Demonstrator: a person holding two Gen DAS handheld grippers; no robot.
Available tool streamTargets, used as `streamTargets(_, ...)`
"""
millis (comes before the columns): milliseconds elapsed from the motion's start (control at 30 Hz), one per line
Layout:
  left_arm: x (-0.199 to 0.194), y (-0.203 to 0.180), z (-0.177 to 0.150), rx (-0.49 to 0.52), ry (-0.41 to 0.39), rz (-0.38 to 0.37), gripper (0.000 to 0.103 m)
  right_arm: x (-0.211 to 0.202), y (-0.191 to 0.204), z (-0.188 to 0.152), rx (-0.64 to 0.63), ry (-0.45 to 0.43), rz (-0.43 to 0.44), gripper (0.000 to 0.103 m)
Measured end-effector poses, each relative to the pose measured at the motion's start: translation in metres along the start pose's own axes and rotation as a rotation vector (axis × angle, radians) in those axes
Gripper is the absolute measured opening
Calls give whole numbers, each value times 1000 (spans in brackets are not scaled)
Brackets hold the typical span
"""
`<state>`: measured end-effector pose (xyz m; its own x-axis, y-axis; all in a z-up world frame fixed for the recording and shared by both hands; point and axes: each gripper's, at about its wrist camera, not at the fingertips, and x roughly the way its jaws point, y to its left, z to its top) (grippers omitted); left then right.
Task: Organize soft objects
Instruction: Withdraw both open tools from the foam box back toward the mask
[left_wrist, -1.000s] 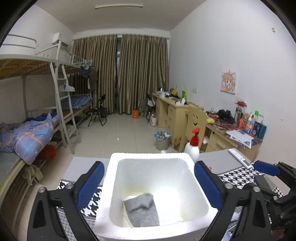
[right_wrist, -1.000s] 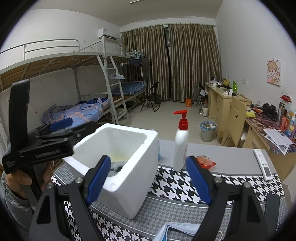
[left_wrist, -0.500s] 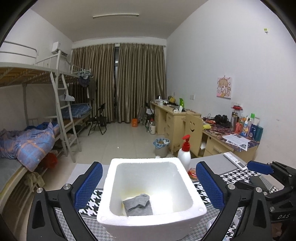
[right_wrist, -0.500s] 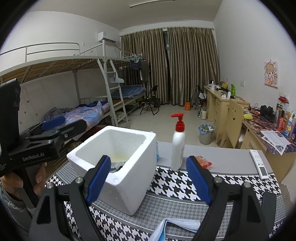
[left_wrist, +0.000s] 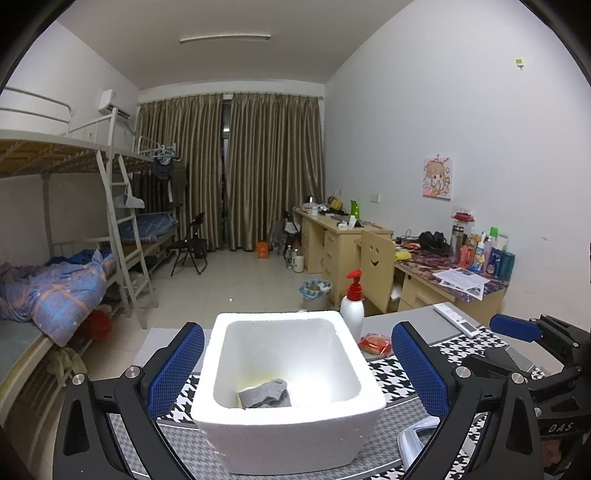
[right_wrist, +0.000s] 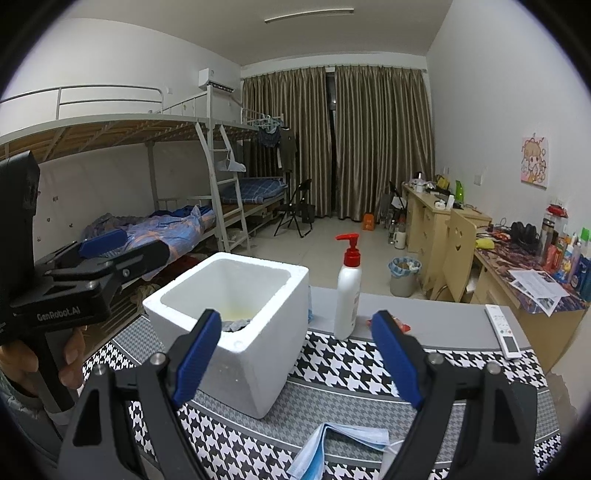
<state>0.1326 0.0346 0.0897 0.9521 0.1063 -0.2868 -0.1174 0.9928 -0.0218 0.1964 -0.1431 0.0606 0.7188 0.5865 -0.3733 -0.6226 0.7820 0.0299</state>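
hovering over the white foam box (left_wrist: 291, 406), left gripper (left_wrist: 297, 363) stood wide open, holding nothing; grey sock (left_wrist: 266, 394) lay crumpled at the box bottom. right gripper (right_wrist: 295, 354) also gaped wide and empty, blue face mask (right_wrist: 343, 441) lying on the houndstooth cloth (right_wrist: 347, 362) below it

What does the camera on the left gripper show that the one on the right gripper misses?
Only the left view looks down into the foam box and shows the whole grey cloth on its bottom. Only the right view shows the blue face mask on the table and a hand on the other gripper's handle. Both show the pump bottle, remote and open grippers.
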Motion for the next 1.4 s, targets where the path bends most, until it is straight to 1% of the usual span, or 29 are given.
streamTargets(333, -13, -7, -6, 10, -2, -20, 102, -12, 0, -4, -1, -10, -7, 87)
streamTargets(567, -19, -11, -7, 21, -6, -17, 102, -20, -1, -7, 4, -21, -15, 87)
streamTargets(1067, -39, -24, -14, 43, -21, -56, 102, -46, -4, -19, 21, -34, -51, 87)
streamTargets(1200, -44, -28, -18, 48, -21, -68, 102, -54, -5, -24, 26, -38, -65, 87)
streamTargets(1400, -46, -37, -25, 57, -20, -88, 102, -65, -11, -31, 43, -66, -108, 87)
